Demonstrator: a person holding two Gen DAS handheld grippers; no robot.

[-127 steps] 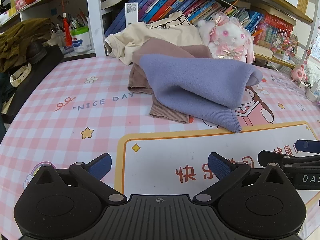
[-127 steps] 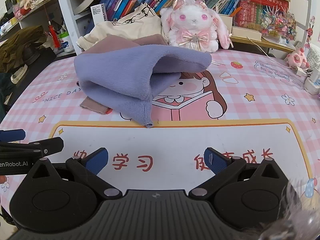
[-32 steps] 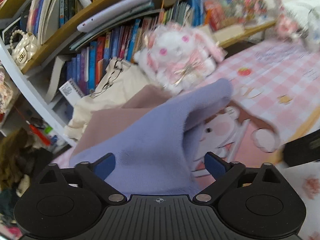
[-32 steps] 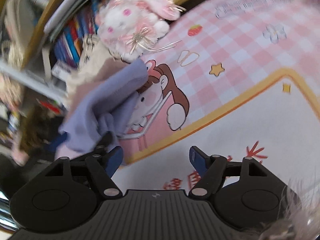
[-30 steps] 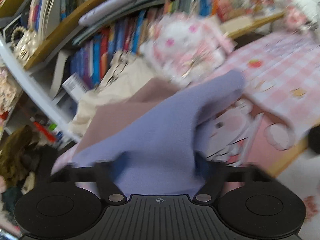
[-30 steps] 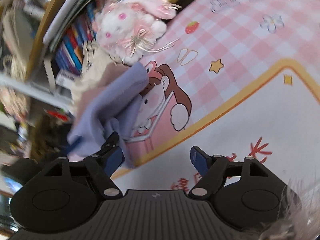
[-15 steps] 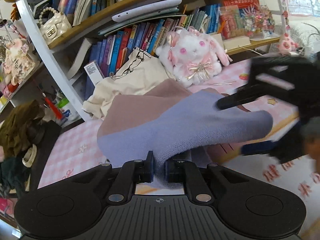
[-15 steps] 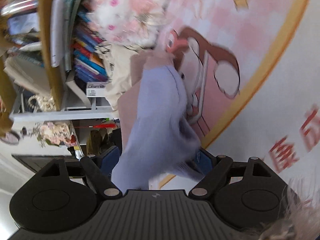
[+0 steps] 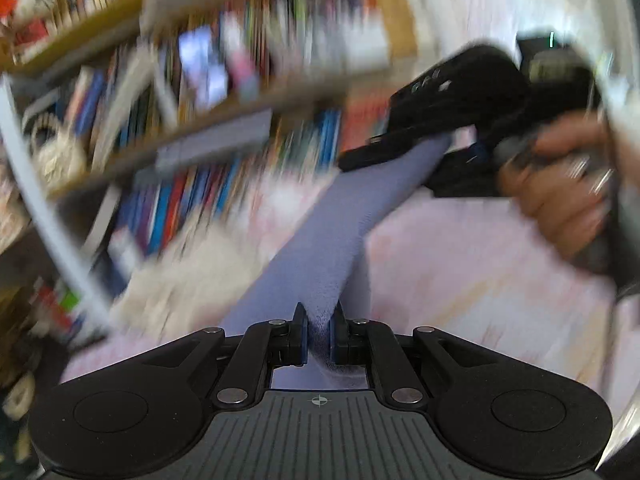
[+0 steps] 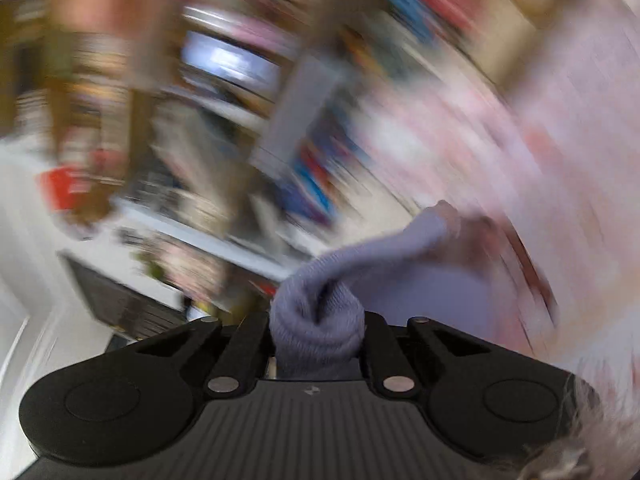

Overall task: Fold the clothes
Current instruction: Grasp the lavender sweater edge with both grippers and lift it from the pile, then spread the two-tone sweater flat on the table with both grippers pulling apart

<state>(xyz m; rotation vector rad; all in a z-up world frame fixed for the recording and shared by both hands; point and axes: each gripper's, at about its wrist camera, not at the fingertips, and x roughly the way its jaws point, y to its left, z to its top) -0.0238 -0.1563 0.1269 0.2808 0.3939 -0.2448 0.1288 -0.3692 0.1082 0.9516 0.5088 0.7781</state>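
A lilac knit garment [image 9: 332, 224] hangs stretched in the air between my two grippers. My left gripper [image 9: 318, 320] is shut on one end of it, with cloth pinched between the blue pads. In the left wrist view the garment runs up and to the right into my right gripper [image 9: 450, 148], which a hand [image 9: 560, 188] holds. In the right wrist view the right gripper [image 10: 316, 332] is closing its jaws on a bunched wad of the lilac garment [image 10: 380, 256], which hides the fingertips. Both views are smeared by motion.
A blurred bookshelf [image 9: 200, 120] full of books fills the background. A cream garment [image 9: 188, 280] lies below it at the table's back. The pink checked table cover [image 9: 480, 264] spreads under the lifted garment.
Both grippers went from open beside the lilac garment to closed on it. They have risen and lifted it off the pile, and it now stretches between them.
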